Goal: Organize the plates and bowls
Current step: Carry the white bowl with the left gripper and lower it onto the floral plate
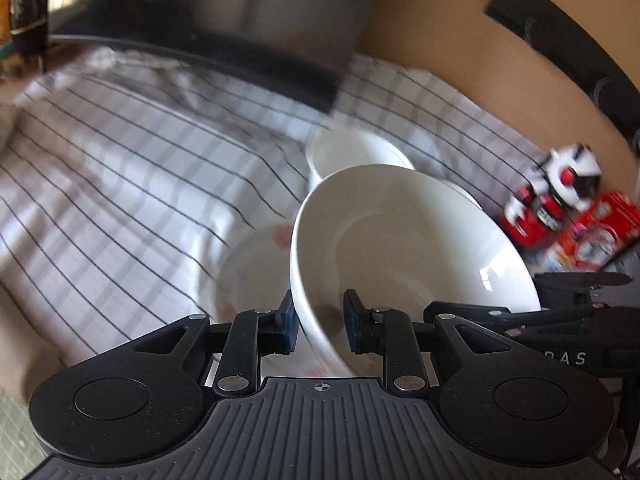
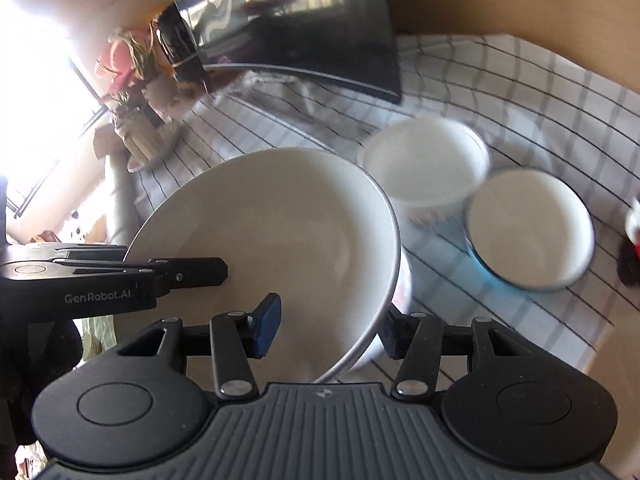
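A large white bowl (image 1: 400, 248) is held tilted above the checked cloth. My left gripper (image 1: 320, 326) is shut on its near rim, one finger inside and one outside. My right gripper (image 2: 328, 326) straddles the opposite rim of the same bowl (image 2: 280, 224), with a wide gap between its fingers. The left gripper (image 2: 188, 274) reaches in from the left in the right wrist view. A floral plate (image 1: 252, 268) lies under the bowl. A white cup (image 2: 428, 168) and a blue-sided bowl (image 2: 528, 224) stand beyond; the cup also shows in the left wrist view (image 1: 352, 152).
A dark monitor (image 2: 304, 32) stands at the back on the checked cloth (image 1: 120, 168). A red and white toy robot (image 1: 560, 192) and a red box (image 1: 600, 232) sit at the right. Potted plants (image 2: 136, 92) stand at the far left.
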`<action>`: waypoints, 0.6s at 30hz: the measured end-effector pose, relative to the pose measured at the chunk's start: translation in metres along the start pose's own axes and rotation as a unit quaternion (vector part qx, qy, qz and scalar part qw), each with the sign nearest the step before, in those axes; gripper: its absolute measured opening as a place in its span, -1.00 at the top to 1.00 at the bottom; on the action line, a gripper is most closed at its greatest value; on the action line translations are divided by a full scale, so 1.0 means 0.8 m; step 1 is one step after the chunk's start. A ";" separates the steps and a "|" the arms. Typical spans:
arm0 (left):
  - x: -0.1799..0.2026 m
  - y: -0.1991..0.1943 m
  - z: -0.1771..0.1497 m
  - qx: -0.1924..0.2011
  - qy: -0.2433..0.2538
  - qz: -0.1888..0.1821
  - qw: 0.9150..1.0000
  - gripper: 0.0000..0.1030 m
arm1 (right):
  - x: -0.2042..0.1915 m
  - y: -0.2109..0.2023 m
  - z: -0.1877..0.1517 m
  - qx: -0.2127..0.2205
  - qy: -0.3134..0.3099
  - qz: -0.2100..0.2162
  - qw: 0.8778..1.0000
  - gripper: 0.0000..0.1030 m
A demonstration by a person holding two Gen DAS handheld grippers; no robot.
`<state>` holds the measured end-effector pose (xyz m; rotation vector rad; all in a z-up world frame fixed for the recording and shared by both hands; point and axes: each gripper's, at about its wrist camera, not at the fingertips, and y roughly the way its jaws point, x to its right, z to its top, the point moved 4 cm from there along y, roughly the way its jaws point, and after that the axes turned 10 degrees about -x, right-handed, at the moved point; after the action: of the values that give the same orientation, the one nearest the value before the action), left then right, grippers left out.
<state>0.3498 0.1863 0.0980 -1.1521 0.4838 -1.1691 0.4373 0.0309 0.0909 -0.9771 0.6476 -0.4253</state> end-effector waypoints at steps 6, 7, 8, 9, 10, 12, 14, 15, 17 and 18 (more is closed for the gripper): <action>-0.041 0.037 0.009 -0.023 -0.022 0.007 0.999 0.49 | -0.012 0.052 0.016 -0.018 0.004 -0.008 1.000 -0.01; -0.048 0.046 0.006 -0.034 -0.024 0.005 0.999 0.48 | -0.012 0.062 0.016 -0.024 0.005 -0.013 1.000 -0.01; -0.053 0.055 0.002 -0.044 -0.026 0.002 0.999 0.47 | -0.011 0.074 0.015 -0.032 0.007 -0.018 0.999 -0.01; -0.058 0.064 -0.001 -0.054 -0.028 -0.001 0.998 0.46 | -0.009 0.082 0.012 -0.038 0.009 -0.021 0.999 -0.01; -0.062 0.071 -0.004 -0.062 -0.030 -0.002 0.998 0.46 | -0.008 0.093 0.009 -0.045 0.014 -0.024 0.999 -0.01; -0.071 0.085 -0.010 -0.077 -0.035 -0.005 0.996 0.45 | -0.004 0.110 0.005 -0.058 0.023 -0.026 0.998 -0.01; -0.078 0.098 -0.013 -0.089 -0.041 -0.006 0.995 0.45 | -0.001 0.120 -0.002 -0.066 0.026 -0.028 0.997 -0.01; -0.081 0.103 -0.014 -0.093 -0.042 -0.007 0.995 0.45 | -0.002 0.126 -0.003 -0.067 0.024 -0.031 0.997 -0.01; -0.086 0.108 -0.014 -0.094 -0.039 -0.009 0.995 0.47 | -0.004 0.132 -0.006 -0.068 0.023 -0.037 0.997 -0.01; -0.086 0.108 -0.013 -0.092 -0.032 -0.008 0.995 0.48 | -0.004 0.135 -0.005 -0.066 0.023 -0.040 0.997 -0.01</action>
<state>0.3554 0.2388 0.0004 -1.3503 0.5422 -1.1160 0.4369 0.0845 -0.0032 -1.1243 0.6850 -0.4818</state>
